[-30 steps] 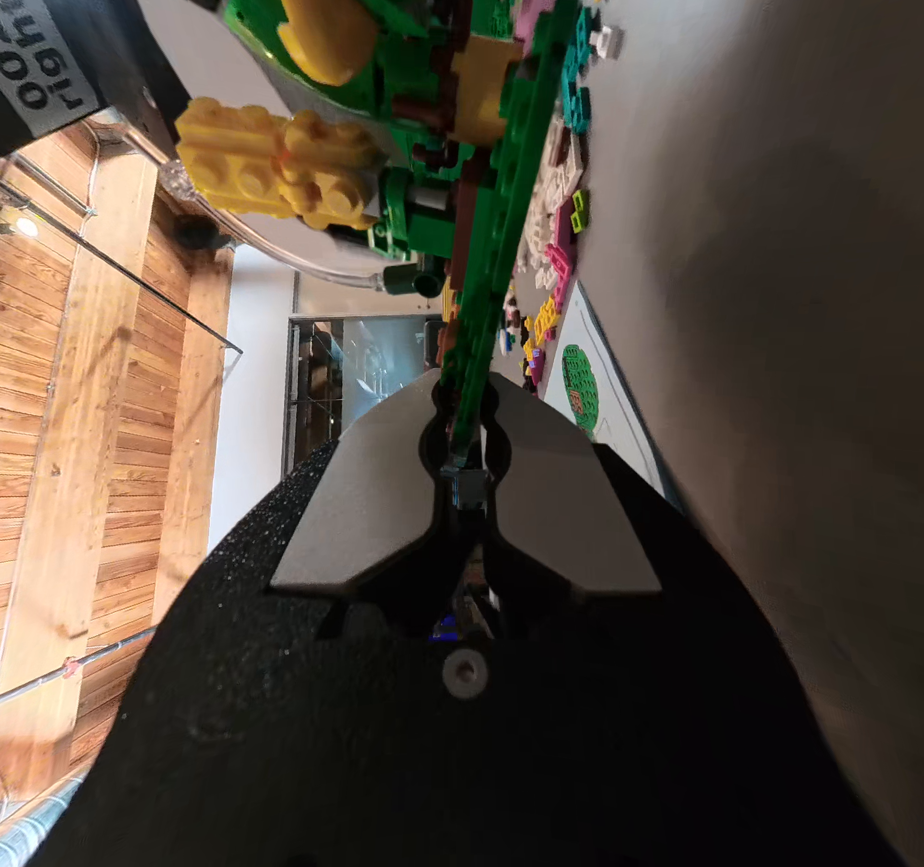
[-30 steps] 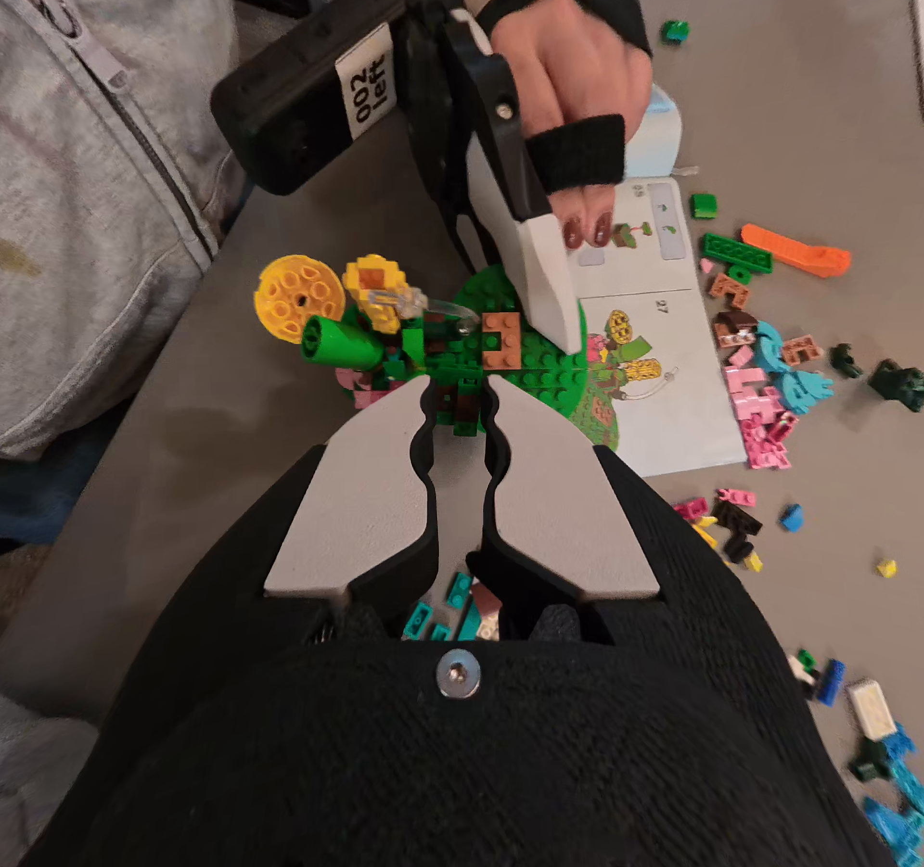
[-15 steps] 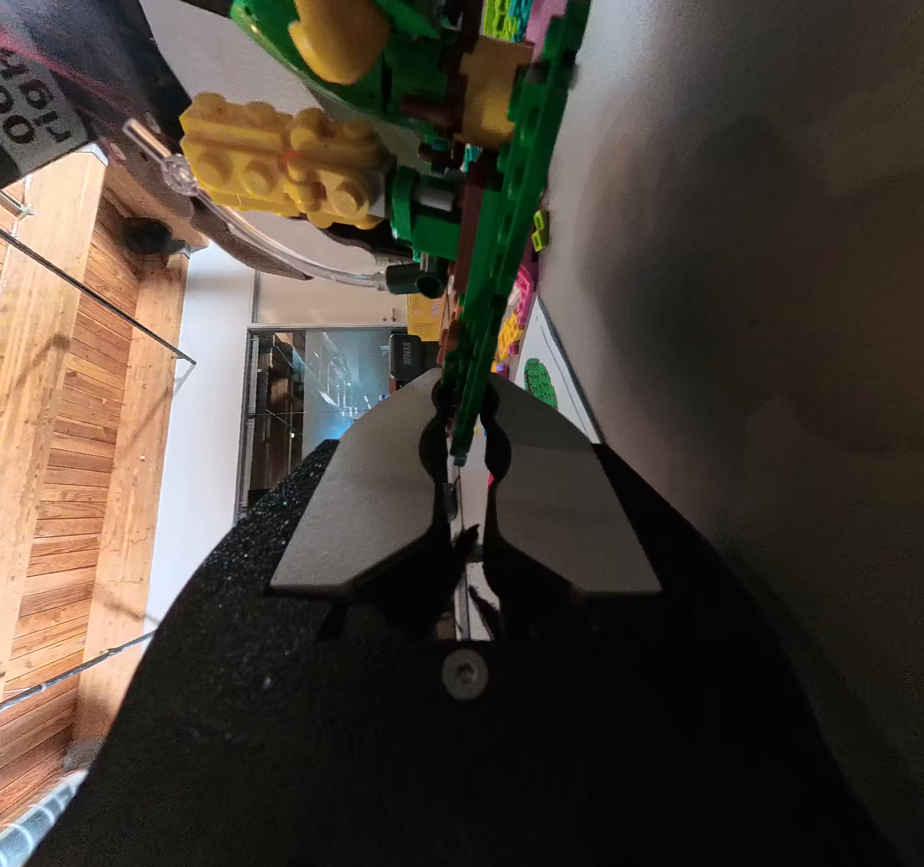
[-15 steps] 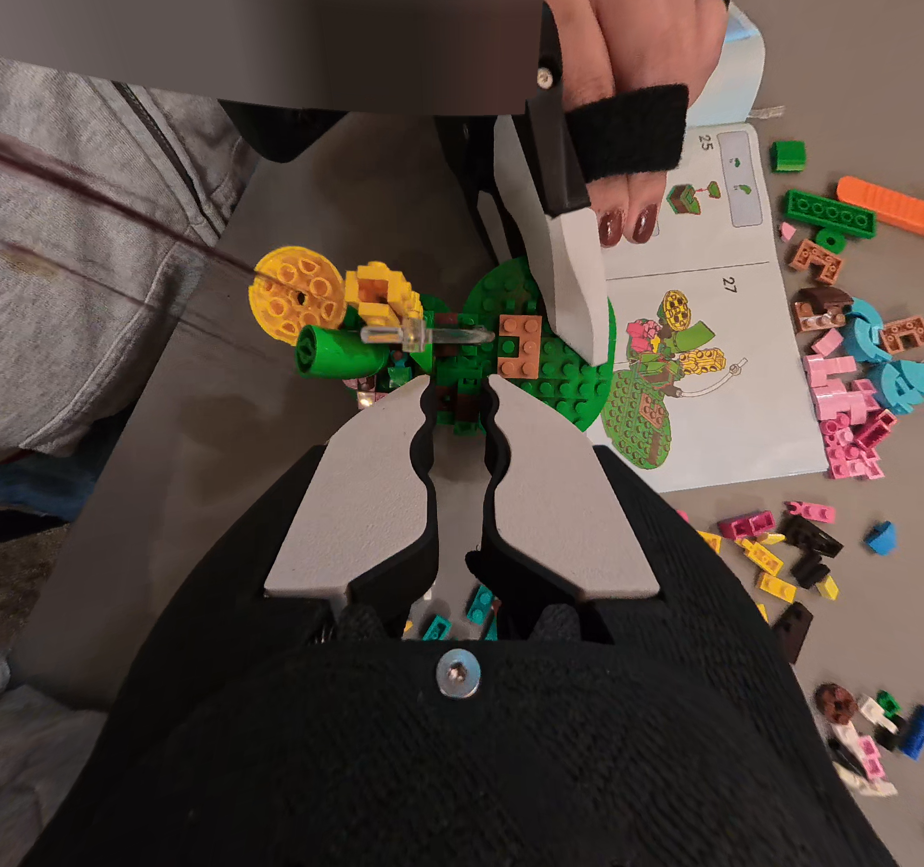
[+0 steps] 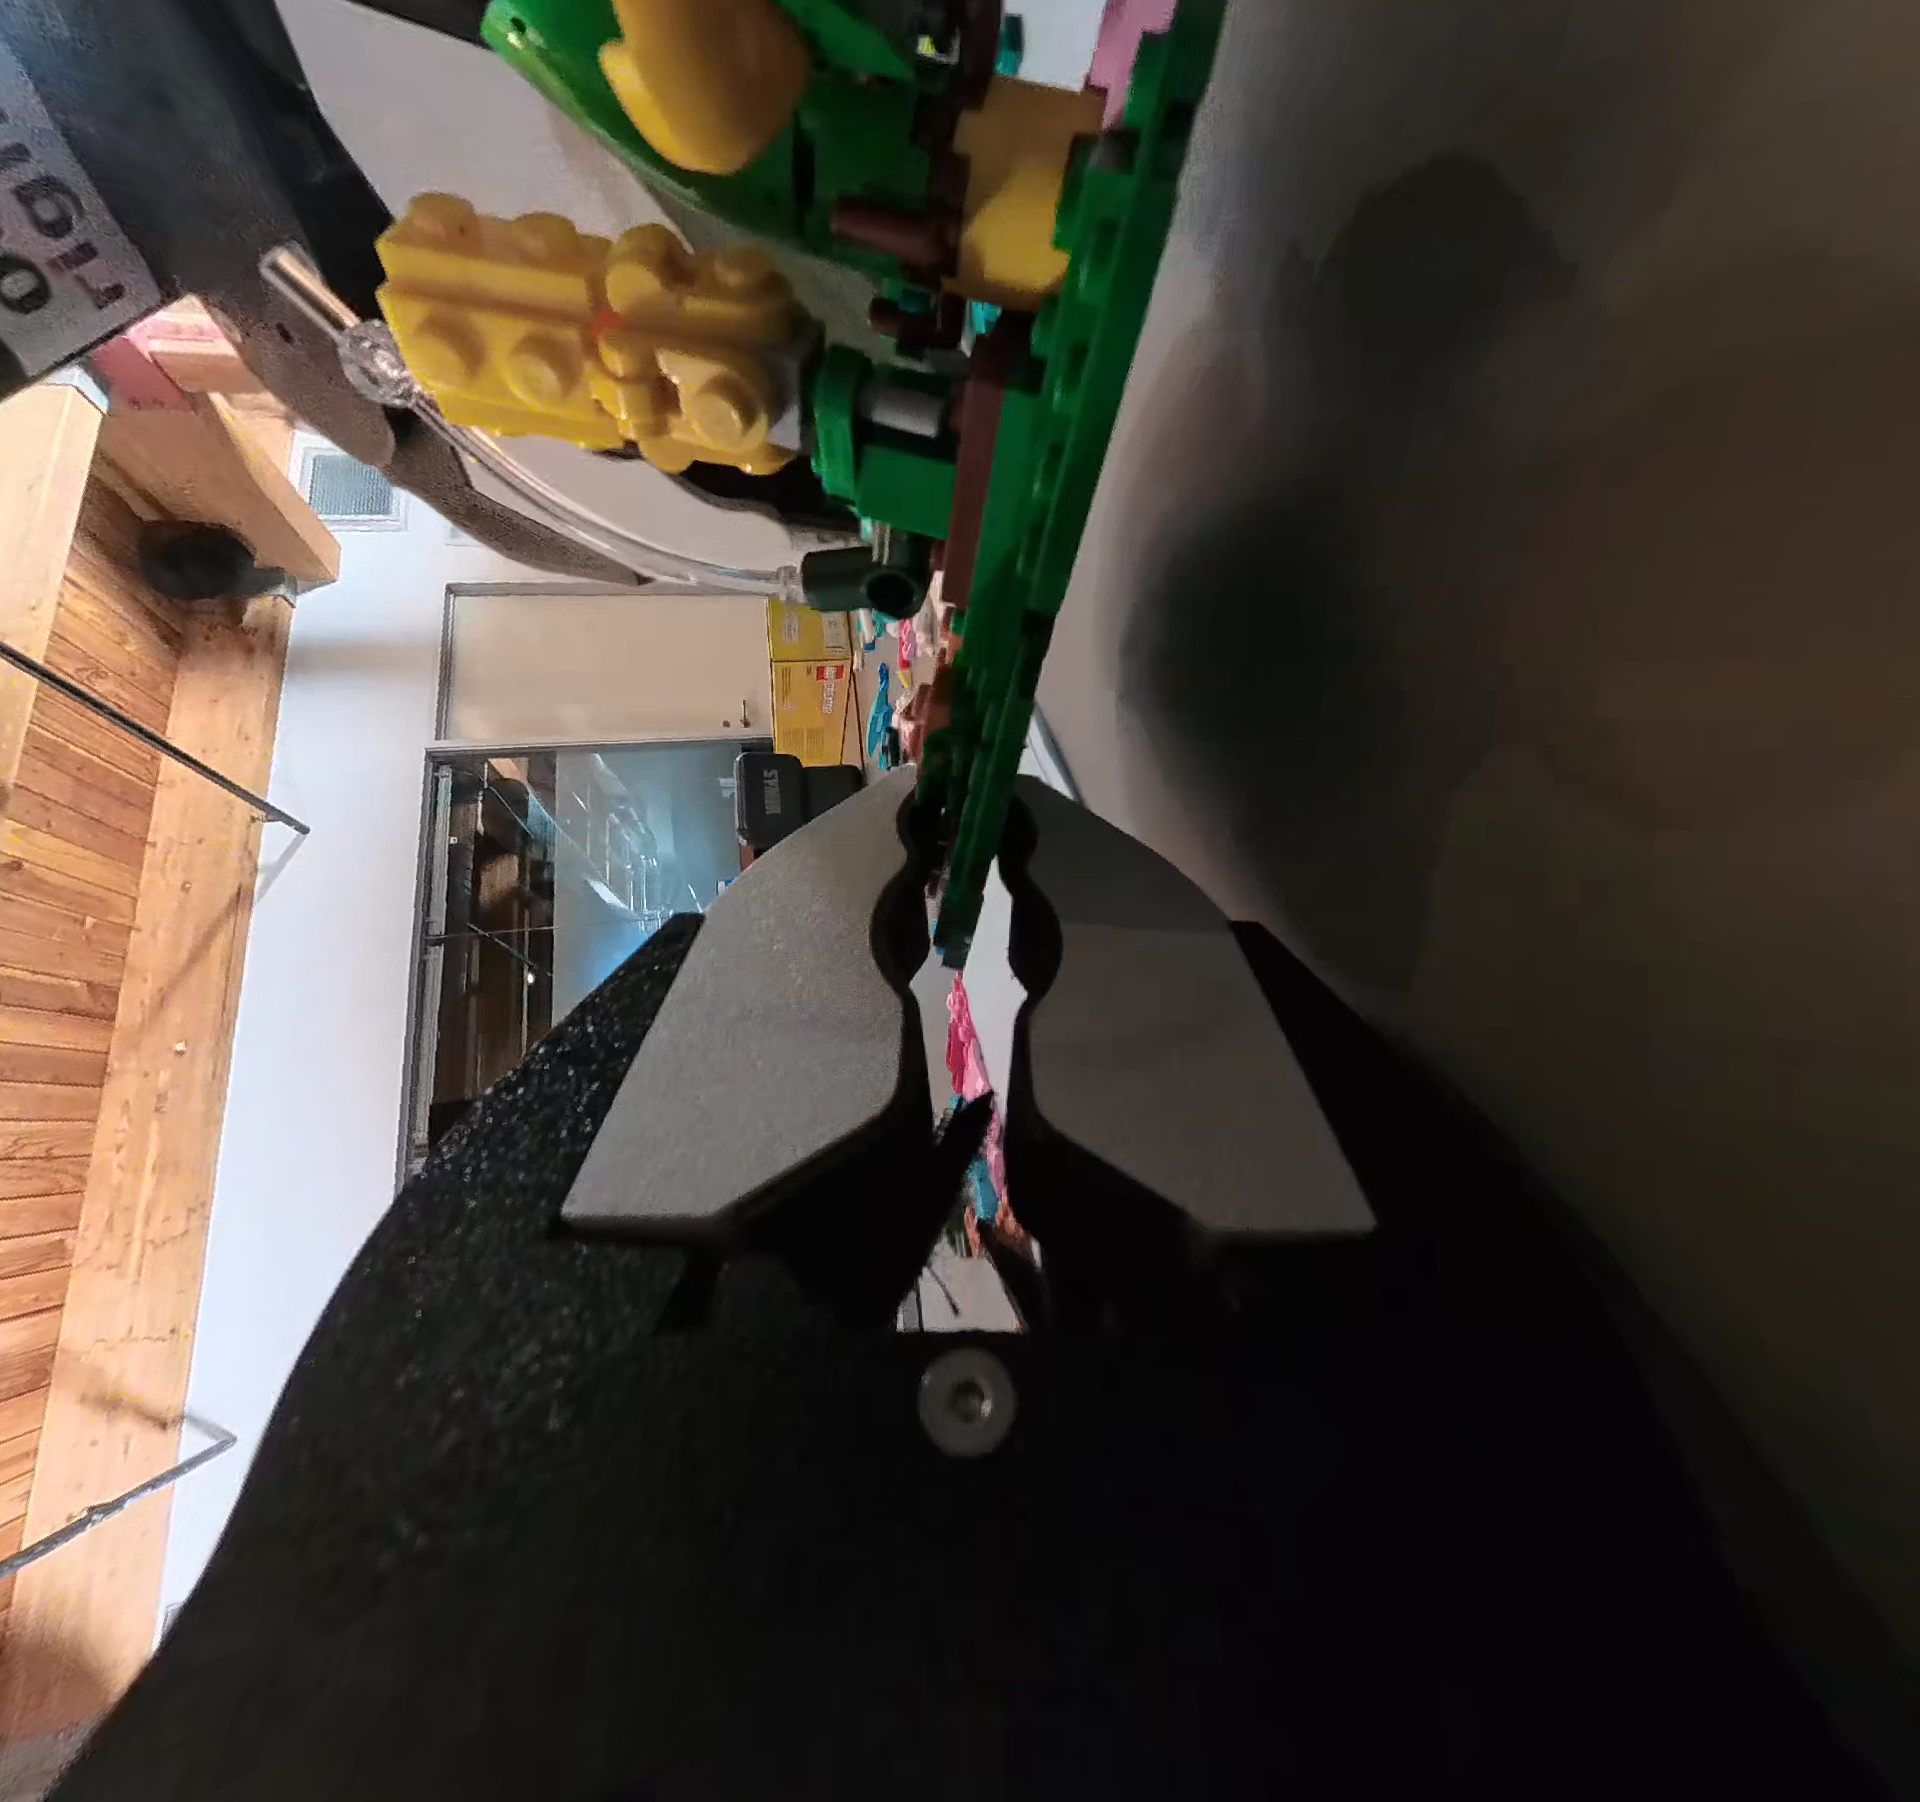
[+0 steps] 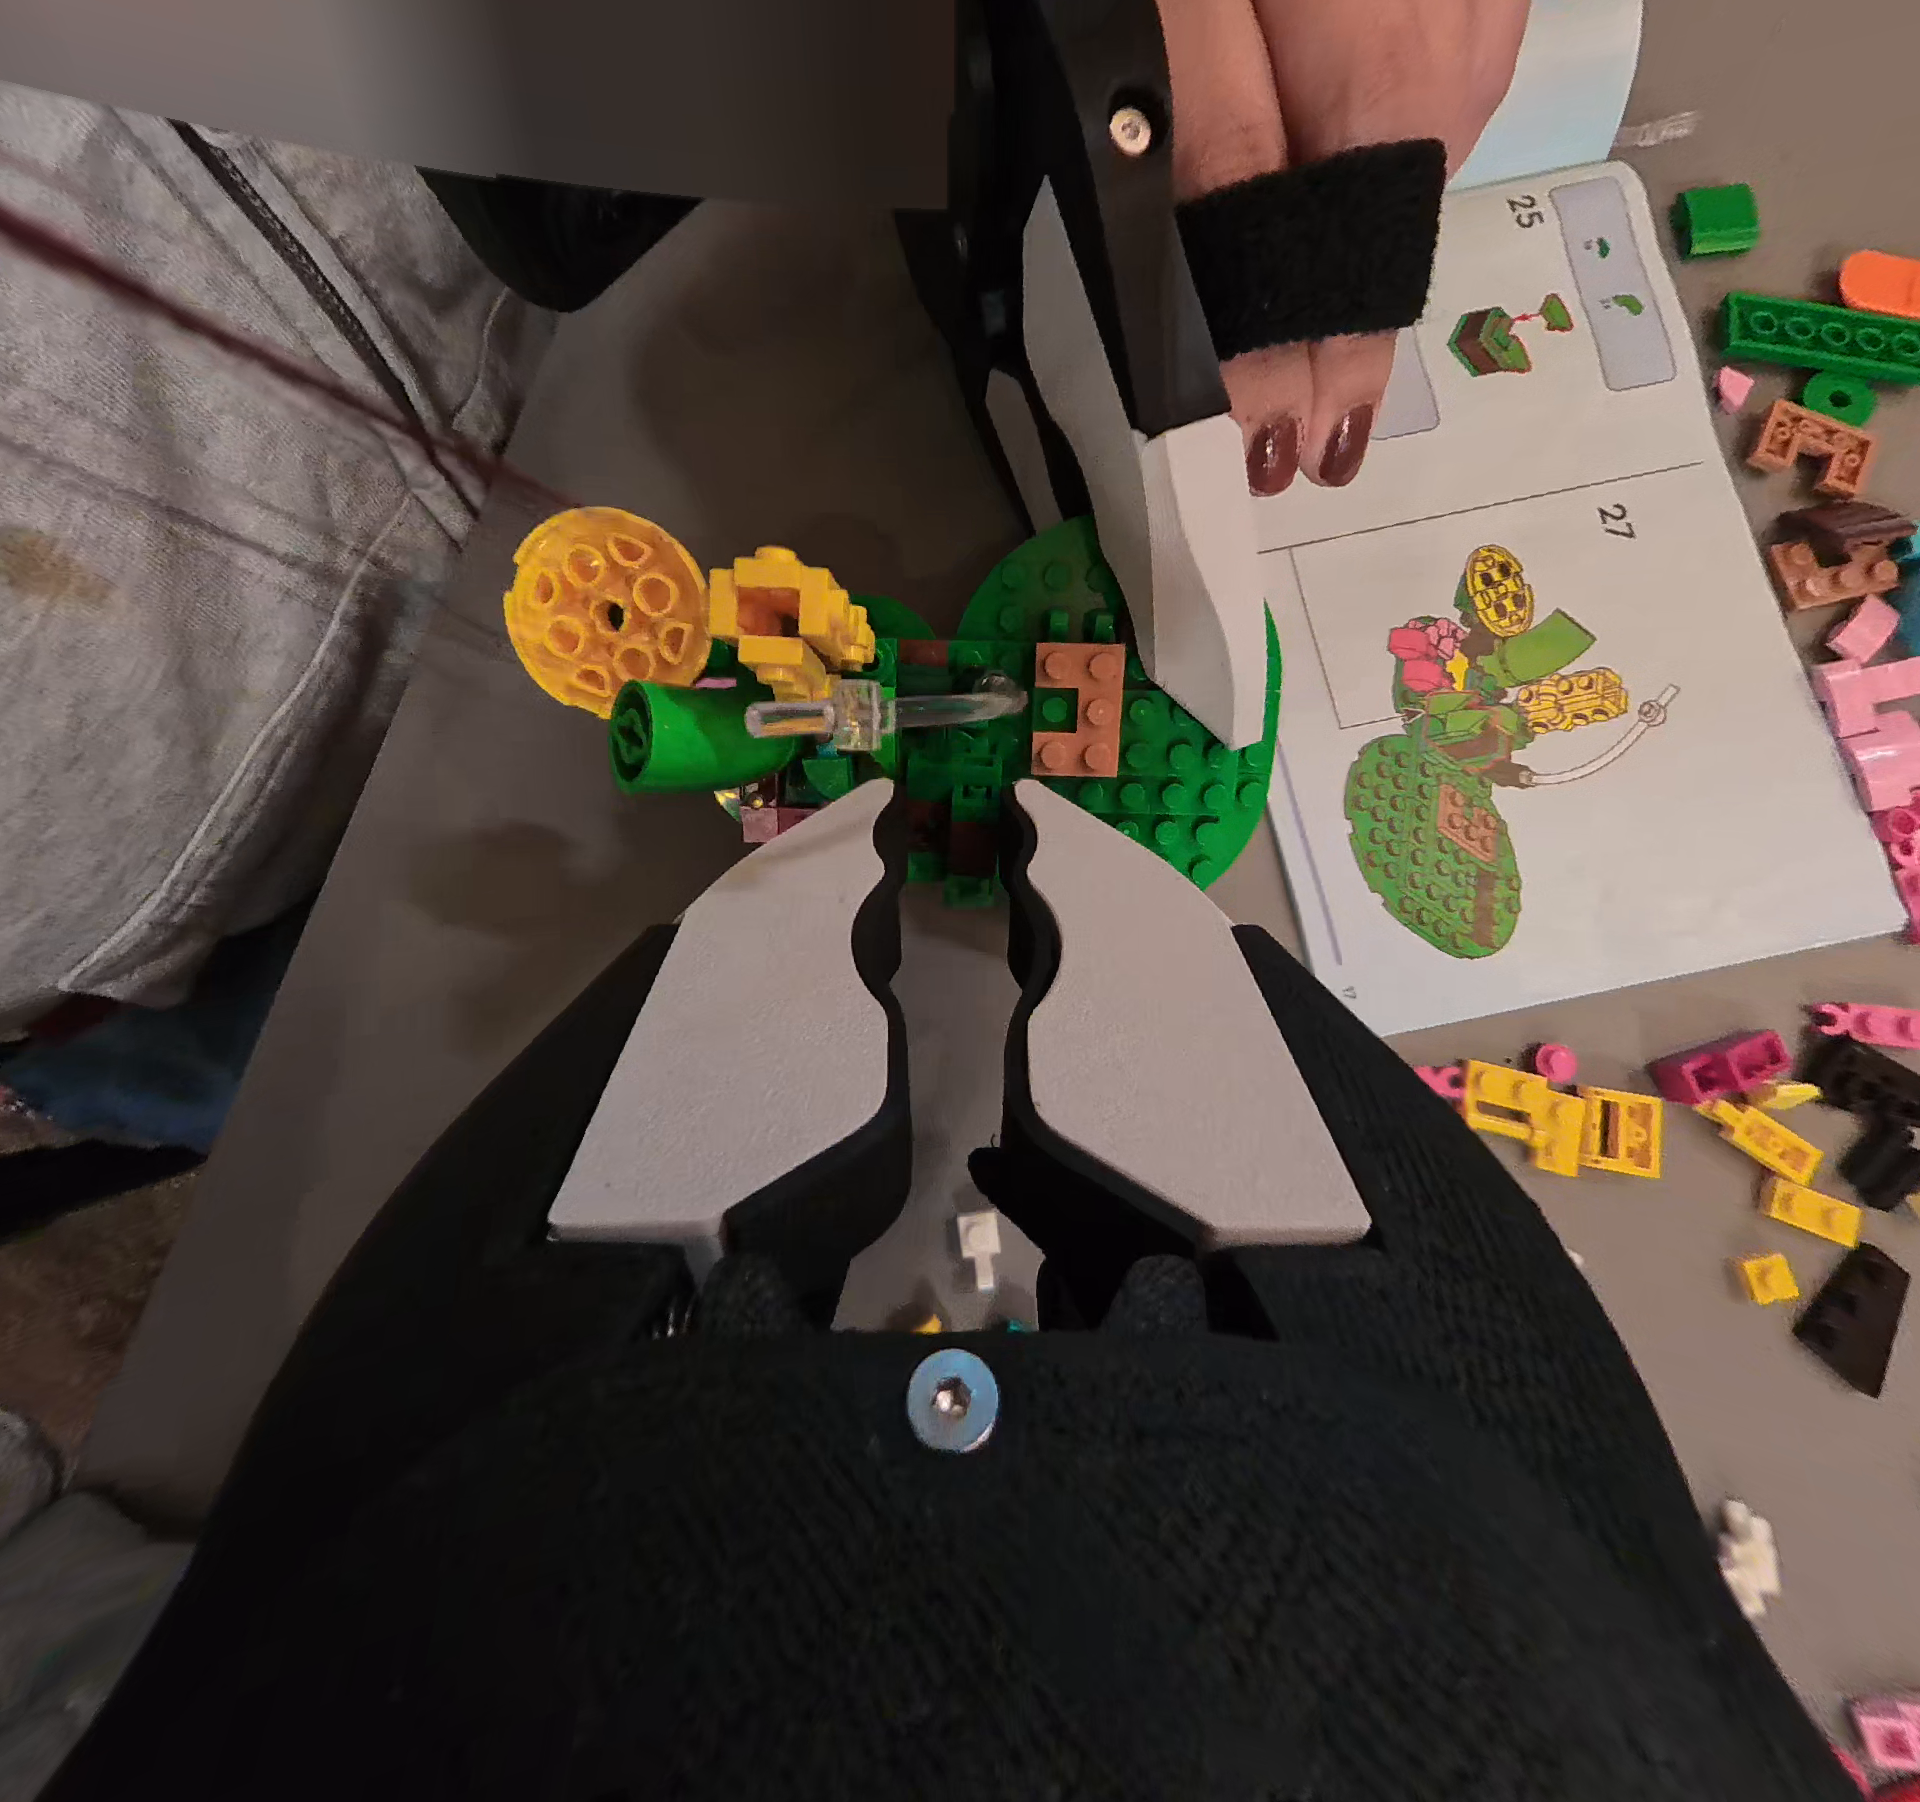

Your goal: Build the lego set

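A brick model on a round green plate (image 6: 1164,796) carries a yellow disc (image 6: 603,609), a yellow flower (image 6: 790,620), a green cylinder (image 6: 675,739), a clear rod (image 6: 883,713) and a brown brick (image 6: 1081,713). My left gripper (image 5: 961,859) is shut on the plate's edge (image 5: 997,765). It also shows in the right wrist view (image 6: 1195,672), clamped on the plate's far rim. My right gripper (image 6: 951,817) is shut on the model's green and brown brick stack (image 6: 961,848). The model is held just above the grey table (image 6: 623,973).
An open instruction booklet (image 6: 1558,713) lies right of the model. Loose yellow, pink and black bricks (image 6: 1610,1129) are scattered beside it, with a long green plate (image 6: 1818,339) farther off. A person's grey jacket (image 6: 208,557) is at the left. A gloved hand (image 6: 1330,90) holds the left gripper. One gripper's finger ends stand about 5 cm off the other's.
The model and both grippers have shifted together over the table, and the right view has come closer to the model. Both grasps stay as they were.
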